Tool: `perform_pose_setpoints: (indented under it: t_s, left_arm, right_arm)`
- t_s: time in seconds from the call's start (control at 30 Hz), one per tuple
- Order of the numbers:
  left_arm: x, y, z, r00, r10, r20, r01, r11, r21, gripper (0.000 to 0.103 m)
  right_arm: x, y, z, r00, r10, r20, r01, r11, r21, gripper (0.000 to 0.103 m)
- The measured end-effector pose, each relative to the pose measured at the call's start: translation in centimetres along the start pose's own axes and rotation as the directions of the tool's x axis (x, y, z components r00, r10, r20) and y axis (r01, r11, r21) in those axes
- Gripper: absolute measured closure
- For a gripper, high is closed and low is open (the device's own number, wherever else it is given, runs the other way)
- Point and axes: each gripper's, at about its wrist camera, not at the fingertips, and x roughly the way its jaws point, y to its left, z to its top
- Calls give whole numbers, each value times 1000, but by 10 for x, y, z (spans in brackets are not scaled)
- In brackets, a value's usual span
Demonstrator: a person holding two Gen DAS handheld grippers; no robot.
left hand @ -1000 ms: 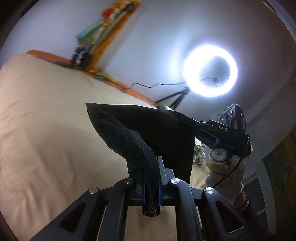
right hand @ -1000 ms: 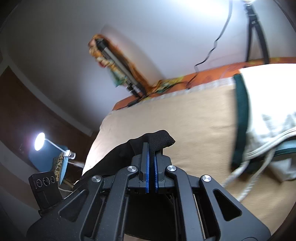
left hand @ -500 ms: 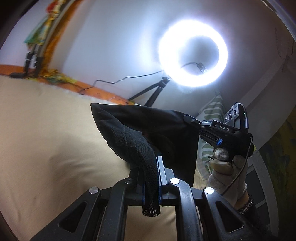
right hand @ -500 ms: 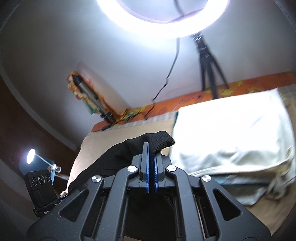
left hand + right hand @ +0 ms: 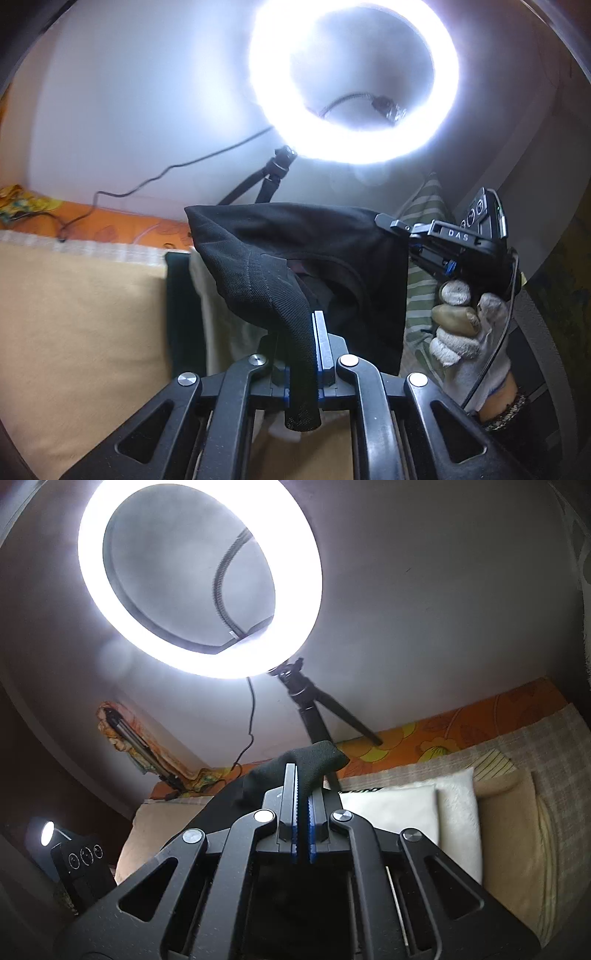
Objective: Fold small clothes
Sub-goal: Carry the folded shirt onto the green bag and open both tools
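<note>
A small black mesh garment [image 5: 295, 254] hangs in the air, stretched between both grippers above the bed. My left gripper [image 5: 308, 332] is shut on one corner of it, the fabric running down between the jaws. My right gripper [image 5: 302, 794] is shut on another corner of the garment [image 5: 314, 760]; it also shows in the left wrist view [image 5: 402, 232], held by a gloved hand [image 5: 465, 332] at the right. The lower part of the garment is hidden behind the grippers.
A lit ring light [image 5: 354, 81] on a small tripod [image 5: 317, 720] stands at the bed's far edge with a cable [image 5: 147, 181]. Tan bedcover [image 5: 74, 332], white folded cloth [image 5: 406, 812], striped cloth [image 5: 421, 266] and an orange patterned sheet [image 5: 461, 727] lie on the bed.
Both grippers have lifted and tilted upward with the garment; the ring light now fills the upper views, and the bed has dropped lower in frame.
</note>
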Motion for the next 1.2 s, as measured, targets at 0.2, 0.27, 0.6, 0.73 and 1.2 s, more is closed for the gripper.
perform_pose_setpoints:
  t_s: [0.2,0.27,0.6,0.73,1.2]
  left_arm:
    - [40,0,-7,999,28,-38,-28,1000,6,97]
    - [47,-1,-13,997,52,-53,-51,998,22,97]
    - [49,-1,-24,991,90,-96,-87,995,40,85]
    - [47,3,-28,990,85,-110,-82,996,30,80]
    - [16,2,-64,970,154,-189,-134,985,112,70]
  right_arm:
    - [13,-41,11,999,-40,-9,41,999,12,98]
    - [22,-49,9,998,-59,-18,59,998,10,98]
    - [6,-78,-26,996,-75,-57,81,991,106,60]
    - [-23,-84,-72,992,-73,-102,87,986,142,61]
    - [-33,-73,-128,892,-387,-232,391,920,-29,83]
